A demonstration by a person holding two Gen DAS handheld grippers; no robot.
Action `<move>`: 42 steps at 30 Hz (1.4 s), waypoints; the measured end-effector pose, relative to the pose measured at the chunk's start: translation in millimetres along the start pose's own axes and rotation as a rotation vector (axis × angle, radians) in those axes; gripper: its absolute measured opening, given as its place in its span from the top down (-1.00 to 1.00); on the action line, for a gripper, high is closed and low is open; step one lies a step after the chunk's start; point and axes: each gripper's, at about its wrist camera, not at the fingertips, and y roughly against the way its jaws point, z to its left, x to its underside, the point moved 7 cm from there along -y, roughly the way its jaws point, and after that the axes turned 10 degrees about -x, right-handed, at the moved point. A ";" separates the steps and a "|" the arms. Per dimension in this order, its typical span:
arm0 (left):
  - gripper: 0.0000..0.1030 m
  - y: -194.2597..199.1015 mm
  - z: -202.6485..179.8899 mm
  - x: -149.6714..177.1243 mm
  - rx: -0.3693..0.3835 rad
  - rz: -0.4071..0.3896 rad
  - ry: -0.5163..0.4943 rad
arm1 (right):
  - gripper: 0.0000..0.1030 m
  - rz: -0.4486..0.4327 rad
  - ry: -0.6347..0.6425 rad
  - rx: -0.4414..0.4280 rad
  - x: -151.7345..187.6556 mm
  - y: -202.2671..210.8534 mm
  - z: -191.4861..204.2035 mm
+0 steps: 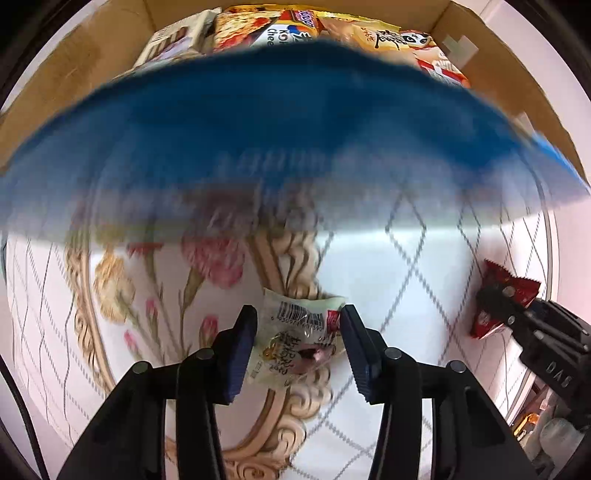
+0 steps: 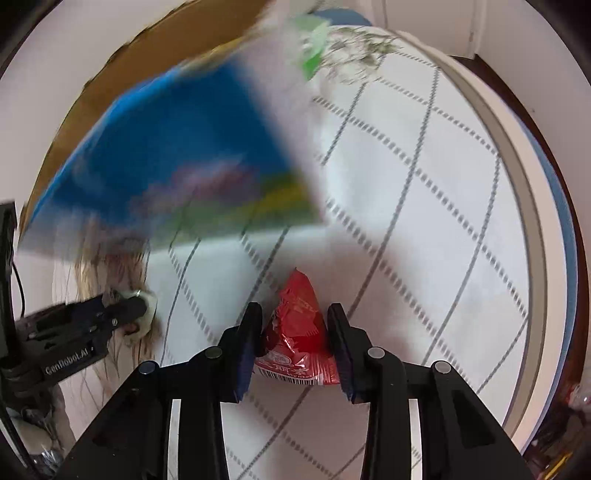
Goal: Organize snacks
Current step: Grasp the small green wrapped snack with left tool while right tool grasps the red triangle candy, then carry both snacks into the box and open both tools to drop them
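Both grippers clamped on small snacks at the table, box waiting beyond.

My left gripper (image 1: pixel 297 332) pinches a clear-wrapped snack (image 1: pixel 299 332) on the floral patch of the tablecloth (image 1: pixel 424 258); my right gripper (image 2: pixel 294 332) grips a red packet (image 2: pixel 297 332) nearer the table's round edge (image 2: pixel 517 206). I judge this the pick step; next I need a clean lift past the blurred blue bag (image 1: pixel 277 129) into the cardboard box (image 1: pixel 92 62), already filled with snacks. White wall (image 2: pixel 424 18) beyond.
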 end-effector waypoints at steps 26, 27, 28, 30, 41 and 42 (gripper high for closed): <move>-0.42 -4.1 29.3 27.4 0.102 0.057 0.065 | -0.12 0.014 0.001 -0.089 65.1 16.6 29.3; -0.42 -11.9 23.7 20.1 0.089 0.063 0.043 | -0.12 0.015 0.002 -0.086 65.3 12.0 32.8; -0.42 -18.9 19.1 17.4 0.067 0.066 0.017 | -0.12 0.018 0.005 -0.081 65.9 11.3 32.7; -0.19 -27.0 10.2 11.4 0.047 0.056 -0.002 | -0.12 0.025 0.003 -0.071 66.0 8.2 31.8; -0.04 -39.5 4.6 74.3 0.054 0.131 0.029 | 0.19 0.069 0.077 -0.005 84.7 -7.8 32.7; -0.04 -39.8 4.8 83.9 0.059 0.141 0.035 | 0.19 0.081 0.095 -0.006 90.9 -7.9 36.1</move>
